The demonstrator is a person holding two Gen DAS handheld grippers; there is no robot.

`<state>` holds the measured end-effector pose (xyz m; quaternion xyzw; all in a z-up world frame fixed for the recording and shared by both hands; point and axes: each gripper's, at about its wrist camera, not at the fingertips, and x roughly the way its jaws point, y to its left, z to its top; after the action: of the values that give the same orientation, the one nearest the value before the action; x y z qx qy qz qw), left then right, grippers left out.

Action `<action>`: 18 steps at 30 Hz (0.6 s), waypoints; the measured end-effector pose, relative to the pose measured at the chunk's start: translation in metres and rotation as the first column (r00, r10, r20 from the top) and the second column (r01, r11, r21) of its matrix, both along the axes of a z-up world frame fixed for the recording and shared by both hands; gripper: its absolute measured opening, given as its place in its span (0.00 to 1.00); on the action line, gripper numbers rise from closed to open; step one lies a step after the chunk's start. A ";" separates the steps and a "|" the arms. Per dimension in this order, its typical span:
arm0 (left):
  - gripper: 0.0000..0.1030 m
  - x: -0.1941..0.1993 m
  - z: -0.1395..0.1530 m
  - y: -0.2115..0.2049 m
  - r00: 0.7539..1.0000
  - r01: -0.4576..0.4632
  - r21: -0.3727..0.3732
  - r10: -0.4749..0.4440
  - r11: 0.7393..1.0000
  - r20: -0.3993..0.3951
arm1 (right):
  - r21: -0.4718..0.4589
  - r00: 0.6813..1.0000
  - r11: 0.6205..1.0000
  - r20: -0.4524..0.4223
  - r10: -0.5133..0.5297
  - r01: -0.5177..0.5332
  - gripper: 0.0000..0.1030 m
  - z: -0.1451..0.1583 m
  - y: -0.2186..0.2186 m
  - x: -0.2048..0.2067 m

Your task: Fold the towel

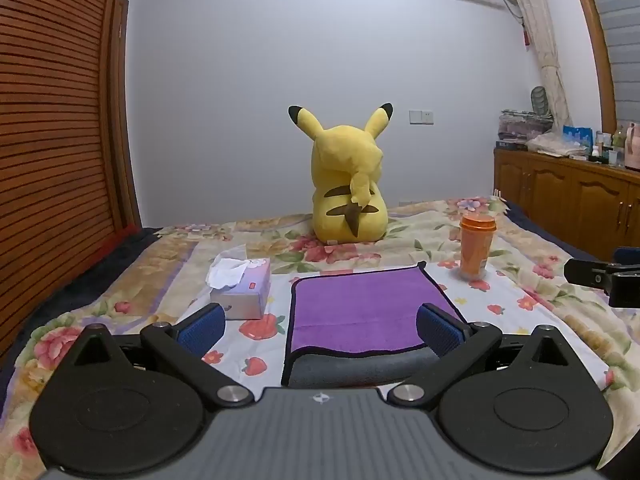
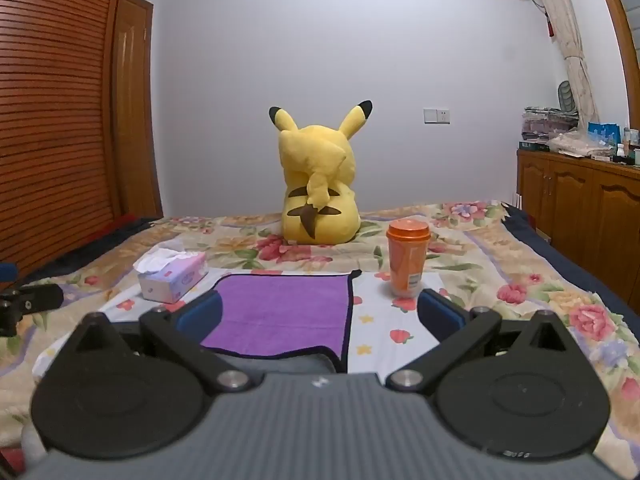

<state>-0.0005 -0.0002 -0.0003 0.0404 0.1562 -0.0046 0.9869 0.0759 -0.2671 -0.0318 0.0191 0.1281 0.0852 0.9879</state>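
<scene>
Now the towel [image 1: 360, 308], purple with a dark edge and a grey underside showing at its near end, is lying flat on the flowered bed cover [image 1: 400, 240], and everything else is best placed from it. Far to the left of the towel, a slatted wooden wardrobe [image 1: 52, 140] is standing along the side of the bed. Just to the left of the towel, a tissue box [image 1: 244, 284] is sitting on the cover with a white tissue sticking out of its top, close to the towel but apart from it. Beyond the towel, toward the wall, a yellow plush toy [image 1: 348, 184] is sitting upright with its back turned to the cameras. To the right of the towel's far corner, an orange cup [image 1: 476, 246] with a lid is standing upright, near the towel but not touching it. Far to the right of the towel, a wooden cabinet [image 1: 568, 196] is carrying a clutter of small things along the wall.

The left claw [image 1: 320, 330] is hovering over the near end of the towel, spread wide and gripping nothing. The right claw [image 2: 320, 314] is hanging over the towel's near right edge, likewise spread wide with nothing between its blue pads [image 2: 440, 312].
</scene>
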 end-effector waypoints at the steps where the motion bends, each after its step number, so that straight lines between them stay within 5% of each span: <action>1: 1.00 0.000 0.000 0.000 1.000 0.000 0.002 0.000 1.000 0.001 | 0.005 1.000 1.000 -0.004 0.000 0.000 1.00 0.000 0.000 0.000; 18: 1.00 0.000 0.000 0.001 1.000 0.000 0.009 0.000 1.000 -0.003 | 0.009 1.000 1.000 0.007 -0.002 0.002 1.00 0.001 -0.003 0.000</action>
<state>-0.0001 0.0004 -0.0005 0.0447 0.1578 -0.0039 0.9865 0.0764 -0.2699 -0.0308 0.0232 0.1242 0.0848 0.9884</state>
